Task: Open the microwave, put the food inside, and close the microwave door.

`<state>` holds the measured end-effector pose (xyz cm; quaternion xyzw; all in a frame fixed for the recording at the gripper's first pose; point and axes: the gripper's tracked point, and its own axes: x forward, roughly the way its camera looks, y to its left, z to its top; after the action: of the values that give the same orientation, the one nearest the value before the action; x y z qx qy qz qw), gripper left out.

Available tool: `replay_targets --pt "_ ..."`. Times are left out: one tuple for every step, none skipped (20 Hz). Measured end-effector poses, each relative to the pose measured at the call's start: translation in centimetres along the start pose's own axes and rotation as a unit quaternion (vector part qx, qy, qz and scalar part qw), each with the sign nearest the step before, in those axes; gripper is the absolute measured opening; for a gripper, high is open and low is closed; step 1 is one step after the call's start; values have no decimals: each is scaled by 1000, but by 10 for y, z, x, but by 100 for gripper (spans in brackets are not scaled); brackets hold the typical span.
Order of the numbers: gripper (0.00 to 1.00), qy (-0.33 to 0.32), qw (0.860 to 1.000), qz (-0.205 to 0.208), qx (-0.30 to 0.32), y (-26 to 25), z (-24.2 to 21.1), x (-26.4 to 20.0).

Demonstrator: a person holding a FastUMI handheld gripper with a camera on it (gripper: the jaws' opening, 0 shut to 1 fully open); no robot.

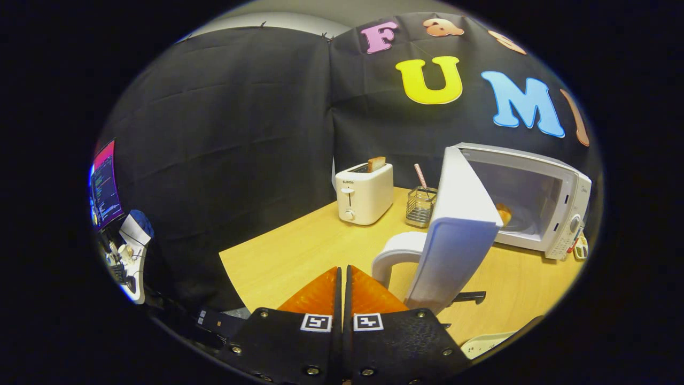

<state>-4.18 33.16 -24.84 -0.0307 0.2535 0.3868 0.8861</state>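
A white microwave (539, 203) stands at the right back of the wooden table (299, 251). Its door (454, 235) is swung wide open toward me, with a curved white handle (393, 254) on its outer side. Inside the cavity lies a golden piece of food (503, 214). My gripper (342, 275) sits low over the table's near edge, just left of the handle. Its two fingers are pressed together with nothing between them. The door's edge stands a little to the right of the fingertips.
A white toaster (365, 192) with a slice of bread (376, 163) stands at the back. Beside it is a wire cup (420, 206) holding a striped straw. A dark flat object (467, 295) lies under the door. A monitor (105, 184) glows at far left.
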Motion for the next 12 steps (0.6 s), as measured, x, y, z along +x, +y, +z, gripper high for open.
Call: replay_targets --pt "1 1 1000 -5 0 -6 -1 -5" --pt "1 1 1000 -12 -2 -13 -2 -9" --pt "1 2 1000 -18 -3 -21 -2 -13" --pt "1 2 1000 -25 -2 -29 -3 -16" --pt "1 1 1000 -30 1 -38 -2 -19" --pt "1 1 999 -37 6 -47 -2 -23" --pt "1 0 999 -45 10 -57 -1 -26" --pt "1 0 998 -55 12 -68 -1 -28" --pt "1 -1 998 -65 16 -80 0 -29" --pt "1 -2 997 -75 21 -91 2 -31" --pt "1 -3 996 -86 25 -104 3 -32" --pt "1 -4 995 -96 28 -115 4 -33"
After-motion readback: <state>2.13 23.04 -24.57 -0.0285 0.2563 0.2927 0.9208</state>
